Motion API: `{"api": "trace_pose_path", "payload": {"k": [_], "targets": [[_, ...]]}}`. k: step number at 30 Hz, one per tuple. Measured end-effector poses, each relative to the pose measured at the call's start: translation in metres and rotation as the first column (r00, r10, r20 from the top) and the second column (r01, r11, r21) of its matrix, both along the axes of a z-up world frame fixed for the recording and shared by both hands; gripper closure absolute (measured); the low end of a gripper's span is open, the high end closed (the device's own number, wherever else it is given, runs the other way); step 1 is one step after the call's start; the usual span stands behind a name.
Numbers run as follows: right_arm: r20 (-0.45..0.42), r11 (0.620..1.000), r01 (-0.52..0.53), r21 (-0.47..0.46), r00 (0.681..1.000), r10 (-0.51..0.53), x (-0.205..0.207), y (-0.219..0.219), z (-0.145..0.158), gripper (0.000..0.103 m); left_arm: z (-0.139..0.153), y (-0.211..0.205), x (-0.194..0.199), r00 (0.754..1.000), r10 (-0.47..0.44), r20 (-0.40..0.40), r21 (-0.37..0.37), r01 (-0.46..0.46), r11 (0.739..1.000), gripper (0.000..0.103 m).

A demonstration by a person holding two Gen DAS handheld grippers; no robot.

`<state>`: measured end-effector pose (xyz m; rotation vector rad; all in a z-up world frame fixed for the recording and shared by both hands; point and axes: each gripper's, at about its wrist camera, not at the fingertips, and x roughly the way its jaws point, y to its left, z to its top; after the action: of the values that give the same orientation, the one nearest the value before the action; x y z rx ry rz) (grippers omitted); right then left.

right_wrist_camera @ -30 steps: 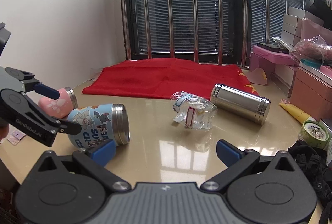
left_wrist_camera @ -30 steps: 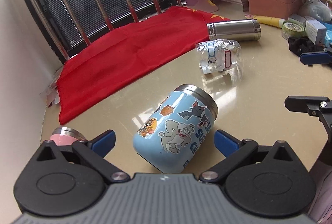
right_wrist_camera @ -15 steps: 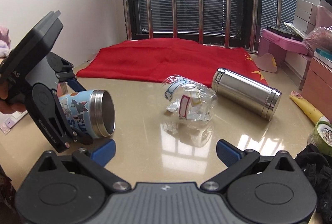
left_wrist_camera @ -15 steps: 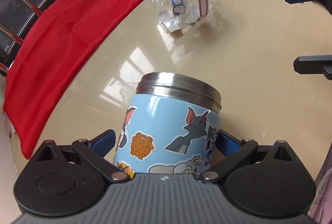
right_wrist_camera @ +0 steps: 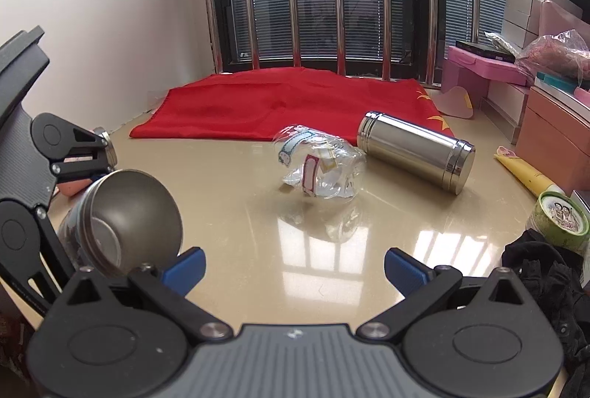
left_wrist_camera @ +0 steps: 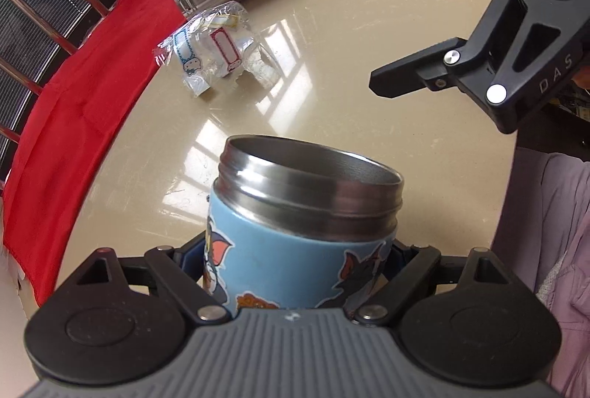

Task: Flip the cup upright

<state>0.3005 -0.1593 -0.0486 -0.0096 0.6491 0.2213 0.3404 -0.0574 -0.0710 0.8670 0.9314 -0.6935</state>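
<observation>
The cup [left_wrist_camera: 295,232] sits clamped in the left hand-held gripper [left_wrist_camera: 298,259], low in the frame, mouth tilted. The right hand-held gripper [right_wrist_camera: 293,265] is open above the table [right_wrist_camera: 332,250].

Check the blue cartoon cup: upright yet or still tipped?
Still tipped. The blue cup sits clamped in the left claw, and the right wrist view shows its open mouth facing sideways toward the camera, not up.

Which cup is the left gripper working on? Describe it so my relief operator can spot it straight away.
Start from the red cloth under the barred window, then come forward across the beige table to its near left side. There the left gripper clamps the blue cup, tilted with its steel mouth open. Unlike the plain steel flask and the crumpled clear plastic cup, it carries cartoon stickers.
</observation>
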Motion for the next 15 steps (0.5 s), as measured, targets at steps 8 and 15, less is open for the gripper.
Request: {"api": "trace_pose_path", "payload": {"k": [8, 15], "targets": [[0.009, 0.998, 0.057, 0.010, 0.998, -0.057, -0.024, -0.027, 0.001, 0.000, -0.021, -0.046, -0.010, 0.995, -0.097, -0.027, 0.112, 0.100, 0.989, 0.015], [0.014, 0.997, 0.077, 0.012, 0.997, -0.077, -0.035, -0.044, 0.001, 0.000, -0.018, -0.049, -0.013, 0.998, -0.062, 0.010, 0.095, 0.061, 0.994, 0.006]]}}
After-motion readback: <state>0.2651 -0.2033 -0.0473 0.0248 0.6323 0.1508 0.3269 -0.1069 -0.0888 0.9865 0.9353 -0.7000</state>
